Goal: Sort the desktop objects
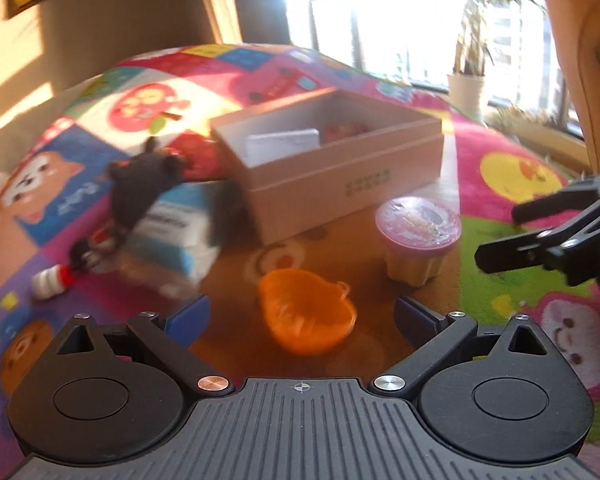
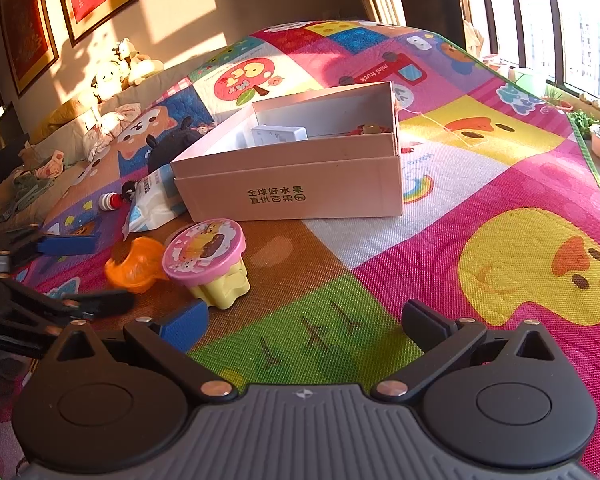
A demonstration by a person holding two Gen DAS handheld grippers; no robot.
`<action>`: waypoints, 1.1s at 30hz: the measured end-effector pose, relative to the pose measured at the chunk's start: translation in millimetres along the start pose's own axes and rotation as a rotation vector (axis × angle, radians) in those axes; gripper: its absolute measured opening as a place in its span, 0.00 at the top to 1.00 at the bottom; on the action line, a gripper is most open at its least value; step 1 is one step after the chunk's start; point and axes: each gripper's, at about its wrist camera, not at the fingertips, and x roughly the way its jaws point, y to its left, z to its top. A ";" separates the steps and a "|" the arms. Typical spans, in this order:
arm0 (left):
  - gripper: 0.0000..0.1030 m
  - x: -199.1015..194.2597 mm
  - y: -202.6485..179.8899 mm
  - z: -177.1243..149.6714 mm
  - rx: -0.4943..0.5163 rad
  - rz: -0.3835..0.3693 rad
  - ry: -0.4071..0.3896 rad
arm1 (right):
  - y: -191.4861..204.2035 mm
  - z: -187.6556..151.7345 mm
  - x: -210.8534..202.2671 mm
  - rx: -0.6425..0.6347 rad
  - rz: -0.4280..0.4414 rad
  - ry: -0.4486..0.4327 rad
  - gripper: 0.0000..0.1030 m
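Observation:
An open cardboard box [image 1: 340, 184] [image 2: 300, 184] stands on the colourful play mat and holds a white block [image 2: 279, 134] and a small red item [image 1: 342, 130]. An orange cup [image 1: 306, 316] [image 2: 134, 266] lies on its side just ahead of my left gripper [image 1: 302, 316], which is open, its blue pads on either side of the cup. A pink-lidded yellow jelly cup [image 1: 416, 236] [image 2: 210, 262] stands to the right. My right gripper [image 2: 302, 324] is open over the mat with nothing between its fingers.
Left of the box lie a blue-white tissue pack [image 1: 176, 232] [image 2: 152, 204], a black plush toy [image 1: 144, 184] and a small white-red bottle [image 1: 50, 284] [image 2: 110, 201]. A potted plant [image 1: 466, 84] stands by the window. Plush toys [image 2: 120, 64] sit on a sofa at the back left.

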 end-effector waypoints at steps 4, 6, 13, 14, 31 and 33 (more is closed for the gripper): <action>0.02 18.2 -0.6 2.6 -0.016 -0.045 0.037 | -0.4 0.4 -2.7 -0.002 0.001 -0.017 0.00; 0.15 16.2 -4.0 -0.2 -0.004 -0.057 0.035 | 1.4 0.5 -6.0 -0.013 -0.003 -0.035 0.00; 0.48 -5.4 -1.7 -7.6 -0.051 0.007 -0.002 | 34.6 18.8 -7.0 -0.199 0.054 -0.079 0.00; 0.48 -10.4 -1.0 -9.7 -0.062 0.010 -0.006 | 41.7 21.8 -4.8 -0.231 0.061 -0.079 0.01; 0.48 -74.4 0.1 11.9 -0.059 0.106 -0.141 | 75.9 54.7 -37.0 -0.409 0.102 -0.071 0.46; 0.48 -75.9 1.3 34.4 -0.062 0.113 -0.210 | 71.2 75.9 -65.9 -0.407 0.104 -0.159 0.46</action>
